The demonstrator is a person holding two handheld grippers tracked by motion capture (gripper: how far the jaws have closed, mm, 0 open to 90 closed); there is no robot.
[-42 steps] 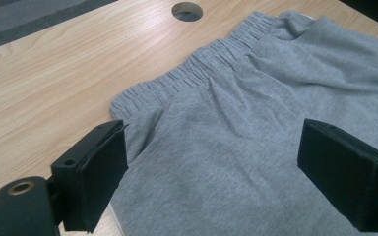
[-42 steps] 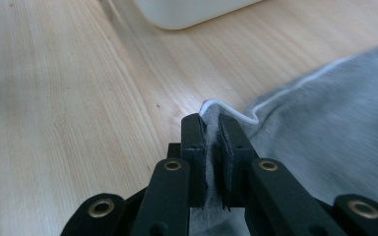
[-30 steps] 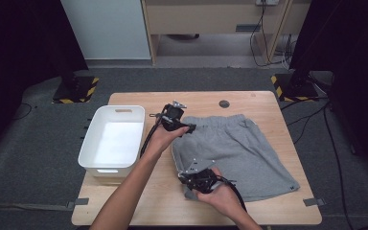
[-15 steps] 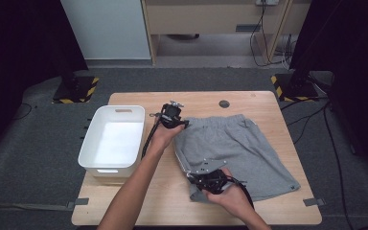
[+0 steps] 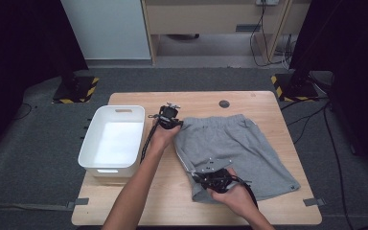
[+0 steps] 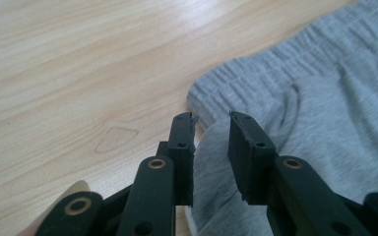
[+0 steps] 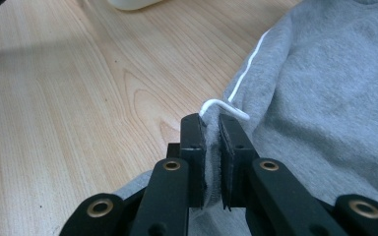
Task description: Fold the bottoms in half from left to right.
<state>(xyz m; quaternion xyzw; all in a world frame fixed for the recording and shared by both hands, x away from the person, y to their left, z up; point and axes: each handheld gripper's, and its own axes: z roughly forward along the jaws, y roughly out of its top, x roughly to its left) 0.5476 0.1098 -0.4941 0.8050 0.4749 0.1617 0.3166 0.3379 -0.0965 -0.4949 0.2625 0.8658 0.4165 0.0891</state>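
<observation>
Since the earlier frames my left gripper (image 5: 171, 120) has come down to the waistband corner of the grey shorts (image 5: 239, 148), and its jaws have just been closing, with the cloth's edge between them; my right gripper (image 5: 210, 178) has drawn the near leg's hem a little inward, so the near corner now bunches ahead of it. The shorts lie spread on the table (image 5: 268, 103), their bulk stretching away to the right of my left gripper and beyond my right gripper; the white bin (image 5: 112, 139) stands just to the left of my left hand. Step in hand, as I judge it: taking hold of the two left-hand corners, probably to begin a fold. In the left gripper view the jaws stand a narrow gap apart, astride the edge of the waistband (image 6: 256, 81); the pads do not yet visibly press the fabric, so this grip is not completed. In the right gripper view my right gripper (image 7: 211, 129) is clenched on a fold of grey cloth beside the white side stripe (image 7: 248, 73), a loop of which curls just beyond the jaw tips. The next move calls for the left jaws to finish closing on the waistband, then both hands lifting together and carrying that edge across.
</observation>
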